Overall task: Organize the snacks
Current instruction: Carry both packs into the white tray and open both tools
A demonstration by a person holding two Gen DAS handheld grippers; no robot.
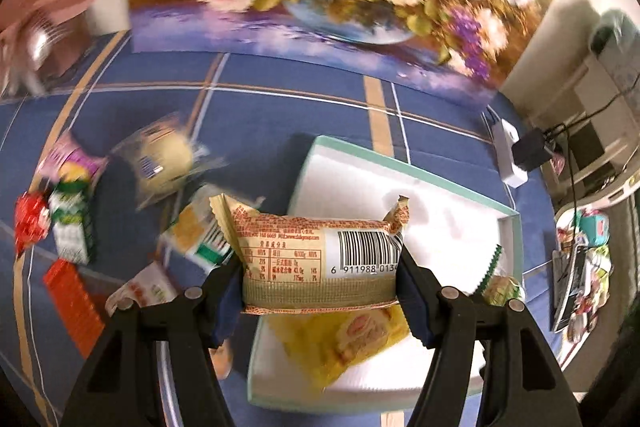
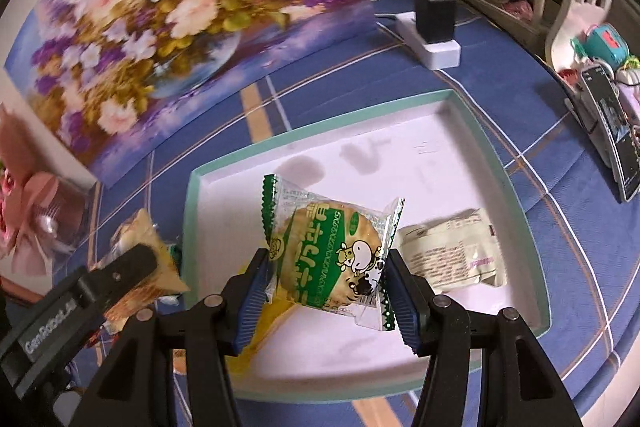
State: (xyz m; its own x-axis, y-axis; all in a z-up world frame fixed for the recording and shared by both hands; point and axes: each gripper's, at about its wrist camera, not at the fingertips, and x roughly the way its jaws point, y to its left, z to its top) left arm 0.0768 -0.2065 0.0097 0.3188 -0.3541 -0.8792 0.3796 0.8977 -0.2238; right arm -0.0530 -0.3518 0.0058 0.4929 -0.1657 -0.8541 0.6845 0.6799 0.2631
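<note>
While the left hand-held gripper (image 1: 320, 279) clamps a beige wrapped cake (image 1: 316, 255) by its two short ends, barcode side facing the camera, it hangs over the near-left corner of the tray (image 1: 404, 163). The right hand-held gripper (image 2: 324, 291) pinches a green-and-clear cracker packet (image 2: 332, 251) printed with a cartoon cow, its pads pressing the wrapper from both sides, above the tray's near edge. The left hand-held gripper shows in the right wrist view just left of the tray, with its cake between the fingers.

The tray, white inside with a pale green rim (image 2: 316, 127), already holds a yellow packet (image 1: 348, 343) at its near edge and a cream packet (image 2: 452, 251) toward its right side.

It rests on a surface (image 1: 280, 115) covered in blue cloth with tan and white stripes. Left of the tray, loose snacks (image 1: 132, 187) lie scattered, blurred. Behind the tray a flower painting (image 2: 168, 23) leans against the wall. Right of the painting, behind the tray, a white power strip (image 2: 432, 47) carries a black adapter (image 2: 434, 17). Far left of the tray stands a pink fan (image 2: 36, 223).
</note>
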